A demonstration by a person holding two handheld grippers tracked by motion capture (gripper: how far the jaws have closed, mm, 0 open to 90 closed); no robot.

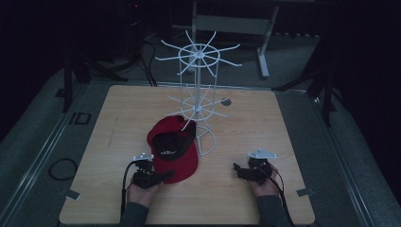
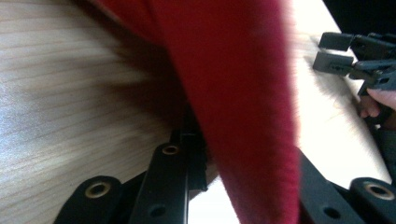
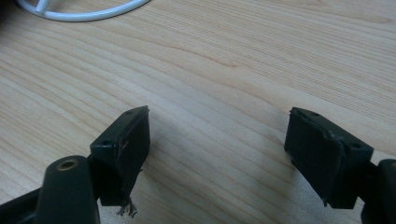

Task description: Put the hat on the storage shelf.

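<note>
Left tongs (image 1: 163, 177) clamp red cap (image 1: 177, 151) by its brim at bench (image 1: 246, 198) front, cap lying inside-up. Right tongs (image 1: 236, 168) gape wide, nothing btwn jaws, low over bare wood. White wire rack (image 1: 198, 90) stands just behind cap, base ring touching it.

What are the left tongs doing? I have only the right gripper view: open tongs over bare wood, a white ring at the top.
Observer: The left tongs are at the brim of a red cap; the left gripper view shows the brim between the jaws.
Operator: And the ring?
Observer: It is the foot of a white wire rack with two tiers of hooks, all bare.
Operator: Where is the cap?
Observer: On the table against the rack's foot, with its dark lining facing up.
</note>
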